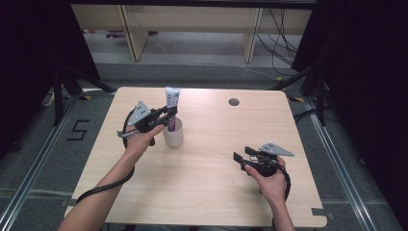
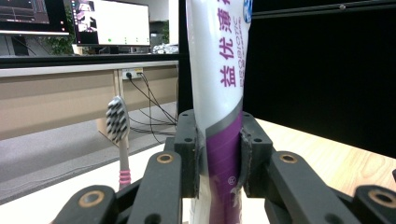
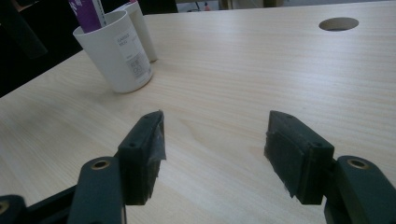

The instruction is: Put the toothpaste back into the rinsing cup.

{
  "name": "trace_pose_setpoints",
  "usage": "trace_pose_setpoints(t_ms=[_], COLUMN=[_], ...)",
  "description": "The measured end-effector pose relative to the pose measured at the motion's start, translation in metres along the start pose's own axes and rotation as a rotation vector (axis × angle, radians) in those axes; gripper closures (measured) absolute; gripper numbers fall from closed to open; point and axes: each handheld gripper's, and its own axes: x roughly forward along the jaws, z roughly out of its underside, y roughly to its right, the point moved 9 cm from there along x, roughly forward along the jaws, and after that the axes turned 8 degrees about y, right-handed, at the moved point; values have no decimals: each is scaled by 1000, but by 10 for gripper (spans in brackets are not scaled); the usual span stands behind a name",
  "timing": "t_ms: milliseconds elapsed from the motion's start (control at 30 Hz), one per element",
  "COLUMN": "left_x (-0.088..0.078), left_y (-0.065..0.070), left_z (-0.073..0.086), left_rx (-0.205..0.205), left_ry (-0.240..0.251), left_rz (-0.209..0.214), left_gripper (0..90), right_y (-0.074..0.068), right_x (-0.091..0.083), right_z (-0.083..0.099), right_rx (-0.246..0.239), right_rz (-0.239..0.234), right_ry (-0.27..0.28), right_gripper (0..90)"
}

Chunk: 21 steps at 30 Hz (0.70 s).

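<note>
Indoors, pale wooden table (image 1: 207, 163), grey floor (image 1: 192, 72), black curtains (image 1: 365, 72)

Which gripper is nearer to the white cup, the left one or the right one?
Left. The left gripper is just above the white cup, gripping the toothpaste tube standing in it. The right gripper is apart, across the table.

tool (image 1: 165, 119): black jaws, brass pivot screws | grey three-cornered plate | black cable

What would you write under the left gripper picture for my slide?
Left gripper clamps an upright white-and-purple toothpaste tube, with a toothbrush standing beside it.
</note>
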Motion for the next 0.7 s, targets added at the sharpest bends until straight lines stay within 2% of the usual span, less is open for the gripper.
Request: trace_pose_setpoints(t_ms=[67,167,367,433,467,567,700], left_x=[0,-1,-2,-2,-2,-2,-3], left_y=[0,0,-1,-2,-2,-3,-3], left_z=[2,5,9,10,11,13,16], left_rx=[-2,-3,-6,-6,-5,-6,-6], left_ry=[-2,-10,-17,-19,-21,-24,-35], left_rz=[-1,-1,-6,-6,-6,-9,-12], left_gripper=[728,728,728,728,728,727,727], right_y=[0,2,1,2,4,2,2], right_x=[0,2,2,1,0,2,2], right_z=[0,0,0,1,0,1,1], right_rx=[1,-24,-19,-20,-41,-27,-27], right_rz=[0,-9,-10,5,15,-9,-10], right_ry=[-1,9,6,-2,7,4,4], right_gripper=[382,383,382,382,383,382,382])
